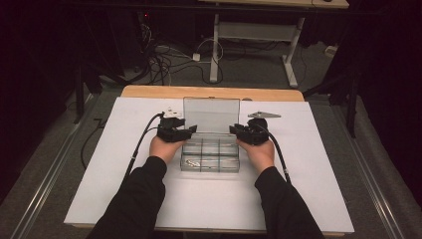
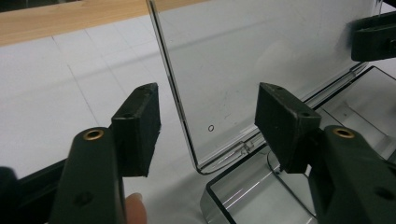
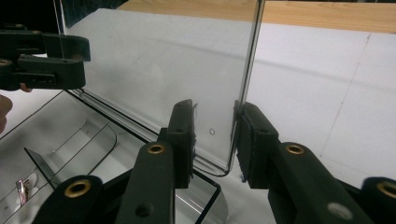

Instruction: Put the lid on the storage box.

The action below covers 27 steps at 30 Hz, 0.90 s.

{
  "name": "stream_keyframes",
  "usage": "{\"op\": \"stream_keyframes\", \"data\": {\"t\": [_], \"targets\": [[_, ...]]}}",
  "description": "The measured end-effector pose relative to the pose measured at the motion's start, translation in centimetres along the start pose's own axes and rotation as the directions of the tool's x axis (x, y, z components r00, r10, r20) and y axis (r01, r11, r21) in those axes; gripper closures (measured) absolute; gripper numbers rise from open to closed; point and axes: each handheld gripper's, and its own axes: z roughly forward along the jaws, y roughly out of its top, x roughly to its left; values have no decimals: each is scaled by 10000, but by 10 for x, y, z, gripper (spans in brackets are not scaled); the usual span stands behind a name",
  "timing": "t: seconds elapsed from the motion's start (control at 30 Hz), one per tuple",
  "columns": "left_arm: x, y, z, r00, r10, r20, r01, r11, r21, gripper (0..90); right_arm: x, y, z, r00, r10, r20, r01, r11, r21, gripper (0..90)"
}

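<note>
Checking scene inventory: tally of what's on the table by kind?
Clear plastic compartment box, lid standing open: 1
Black two-jaw grippers, left gripper and right gripper: 2
White mat: 1
Total: 4

dark room, grey carpet (image 1: 54, 164), desk legs (image 1: 215, 47), tangled floor cables (image 1: 164, 62).

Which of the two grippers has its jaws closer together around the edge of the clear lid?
The right gripper: its jaws nearly pinch the lid edge. The left gripper jaws stand much wider.
</note>
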Motion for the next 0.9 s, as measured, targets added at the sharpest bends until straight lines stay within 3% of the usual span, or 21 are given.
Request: {"op": "stream_keyframes", "data": {"t": [0.47, 0.9], "targets": [[-8, 0, -11, 9983, 436, -388, -443, 9989, -164, 577, 5, -2, -7, 9985, -525, 162, 525, 9986, -23, 714], [-15, -7, -23, 9967, 733, -334, -744, 9968, -305, 597, 11, -5, -13, 9951, -965, 231, 967, 9953, -97, 678]]}}
